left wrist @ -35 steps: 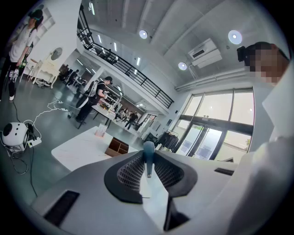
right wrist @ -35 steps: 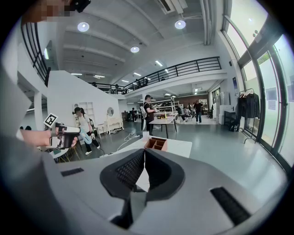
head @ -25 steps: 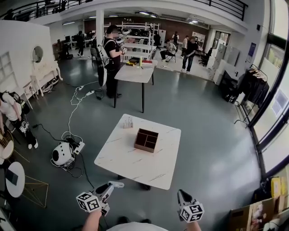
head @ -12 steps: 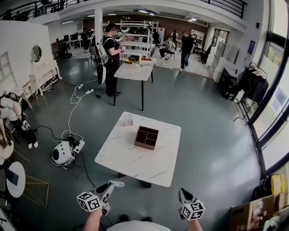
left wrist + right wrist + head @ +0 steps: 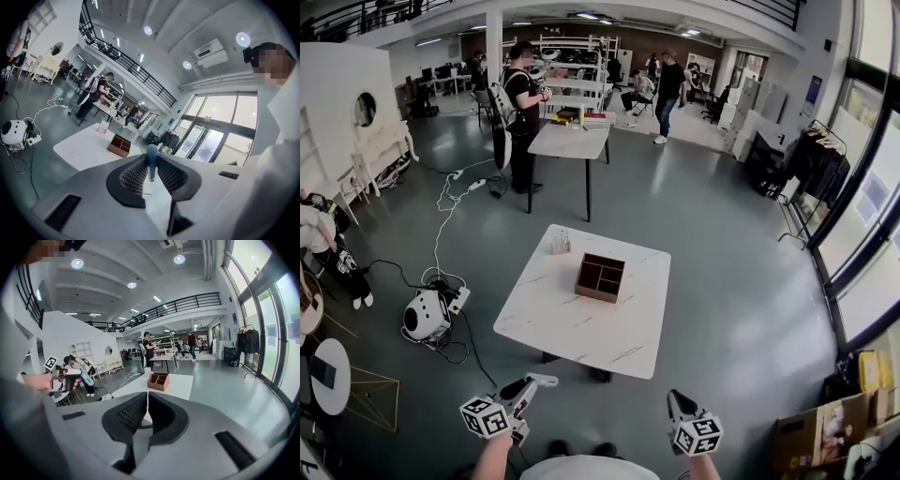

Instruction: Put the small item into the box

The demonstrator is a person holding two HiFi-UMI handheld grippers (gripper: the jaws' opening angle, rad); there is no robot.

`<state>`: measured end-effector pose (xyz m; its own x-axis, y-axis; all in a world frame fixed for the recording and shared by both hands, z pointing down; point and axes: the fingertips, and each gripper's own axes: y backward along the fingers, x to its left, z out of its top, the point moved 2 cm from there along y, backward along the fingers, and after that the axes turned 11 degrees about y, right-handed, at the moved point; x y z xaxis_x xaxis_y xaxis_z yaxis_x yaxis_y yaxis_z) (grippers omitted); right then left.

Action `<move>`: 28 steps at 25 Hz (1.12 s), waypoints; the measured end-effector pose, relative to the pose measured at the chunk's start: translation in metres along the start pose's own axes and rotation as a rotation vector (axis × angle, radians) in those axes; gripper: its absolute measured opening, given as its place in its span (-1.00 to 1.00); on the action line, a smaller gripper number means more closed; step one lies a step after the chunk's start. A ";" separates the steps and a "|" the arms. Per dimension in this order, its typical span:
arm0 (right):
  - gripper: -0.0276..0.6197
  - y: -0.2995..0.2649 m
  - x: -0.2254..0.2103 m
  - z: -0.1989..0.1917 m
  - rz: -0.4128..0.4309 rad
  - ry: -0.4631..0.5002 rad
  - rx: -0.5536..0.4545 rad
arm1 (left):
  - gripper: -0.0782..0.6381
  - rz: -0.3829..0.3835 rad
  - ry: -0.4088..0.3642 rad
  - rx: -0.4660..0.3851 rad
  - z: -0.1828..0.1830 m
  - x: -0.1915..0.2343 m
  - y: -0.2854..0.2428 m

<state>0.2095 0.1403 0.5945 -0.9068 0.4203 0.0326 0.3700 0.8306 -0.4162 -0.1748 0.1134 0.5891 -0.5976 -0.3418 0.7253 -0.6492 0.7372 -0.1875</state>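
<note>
A: Where is the small blue item [image 5: 151,153]?
B: Pinched between the jaws of the left hand-held gripper [image 5: 151,165], which hangs over the floor, short of the near edge of the surface [image 5: 553,319].
A: And the box [image 5: 601,277]?
B: It's brown and split into compartments. It stands on the surface toward the far edge, well apart from both grippers. A small clear object [image 5: 561,244] stands by the far left corner.
A: The right hand-held gripper [image 5: 146,401]?
B: Its jaws are together with nothing between them, and it is also short of the near edge.
</note>
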 end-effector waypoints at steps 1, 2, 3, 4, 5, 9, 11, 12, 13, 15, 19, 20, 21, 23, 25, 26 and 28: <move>-0.83 0.001 0.002 0.000 -0.002 -0.003 -0.001 | -0.58 -0.002 0.000 0.004 0.000 0.001 0.001; -0.83 0.002 0.003 0.000 -0.004 -0.008 -0.003 | -0.58 -0.005 0.001 0.007 0.000 0.002 0.001; -0.83 0.003 0.005 -0.001 -0.007 -0.016 -0.006 | -0.58 -0.007 0.002 0.011 0.000 0.004 0.002; -0.83 0.004 0.006 -0.001 -0.011 -0.025 -0.007 | -0.58 -0.011 0.002 0.016 0.000 0.005 0.002; -0.83 0.005 0.007 -0.002 -0.016 -0.033 -0.007 | -0.58 -0.015 0.003 0.020 0.000 0.006 0.002; -0.83 0.008 0.016 -0.005 -0.035 -0.044 0.000 | -0.58 -0.031 0.002 0.036 0.002 0.010 0.005; -0.83 0.009 0.022 -0.006 -0.041 -0.045 0.002 | -0.58 -0.039 0.003 0.040 0.003 0.013 0.008; -0.83 0.010 0.025 -0.006 -0.044 -0.045 0.002 | -0.58 -0.044 0.003 0.042 0.004 0.013 0.010; -0.83 0.011 0.028 -0.005 -0.047 -0.045 0.000 | -0.58 -0.048 0.002 0.043 0.005 0.014 0.012; -0.83 0.012 0.034 -0.004 -0.054 -0.048 -0.002 | -0.58 -0.055 0.001 0.046 0.008 0.016 0.015; -0.83 0.011 0.045 -0.005 -0.059 -0.058 -0.006 | -0.58 -0.061 0.010 0.047 0.011 0.025 0.021; -0.83 0.012 0.048 -0.005 -0.059 -0.061 -0.009 | -0.58 -0.063 0.013 0.047 0.011 0.027 0.023; -0.83 0.012 0.050 -0.004 -0.060 -0.065 -0.013 | -0.58 -0.065 0.014 0.048 0.011 0.028 0.025; -0.83 0.013 0.053 -0.003 -0.064 -0.070 -0.017 | -0.58 -0.068 0.011 0.051 0.012 0.029 0.029; -0.83 0.013 0.057 -0.003 -0.066 -0.068 -0.014 | -0.58 -0.067 0.010 0.052 0.013 0.033 0.031; -0.83 0.012 0.059 -0.004 -0.065 -0.065 -0.011 | -0.58 -0.065 0.011 0.051 0.013 0.035 0.032; -0.83 0.012 0.064 -0.004 -0.059 -0.055 -0.005 | -0.58 -0.061 0.018 0.049 0.015 0.038 0.035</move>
<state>0.1563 0.1788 0.5954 -0.9368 0.3498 0.0073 0.3161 0.8551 -0.4109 -0.2272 0.1173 0.6007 -0.5478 -0.3741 0.7483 -0.7065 0.6859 -0.1743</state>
